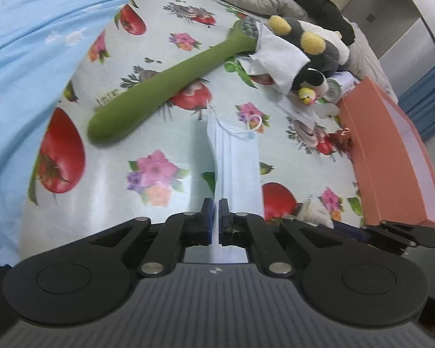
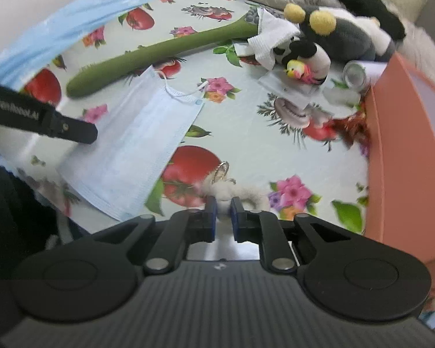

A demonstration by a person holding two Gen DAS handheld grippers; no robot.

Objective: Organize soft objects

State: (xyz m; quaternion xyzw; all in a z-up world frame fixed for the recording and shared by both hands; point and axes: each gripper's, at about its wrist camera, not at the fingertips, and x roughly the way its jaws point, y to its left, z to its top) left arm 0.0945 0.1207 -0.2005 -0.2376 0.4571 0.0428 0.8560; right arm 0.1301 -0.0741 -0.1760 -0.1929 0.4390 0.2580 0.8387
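- Left gripper (image 1: 216, 213) pinched the face mask (image 1: 235, 156), which draped over the flowered tablecloth (image 1: 116, 150).
- Right gripper (image 2: 223, 213) was nearly closed around a fluffy keychain (image 2: 237, 192); contact unclear.
- Risk: thin mask slipping free; keychain dropping from that loose hold.

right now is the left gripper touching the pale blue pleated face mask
Touching. The left wrist view shows the left gripper with its jaws closed on the pale blue pleated face mask, its edge pinched between the pads.
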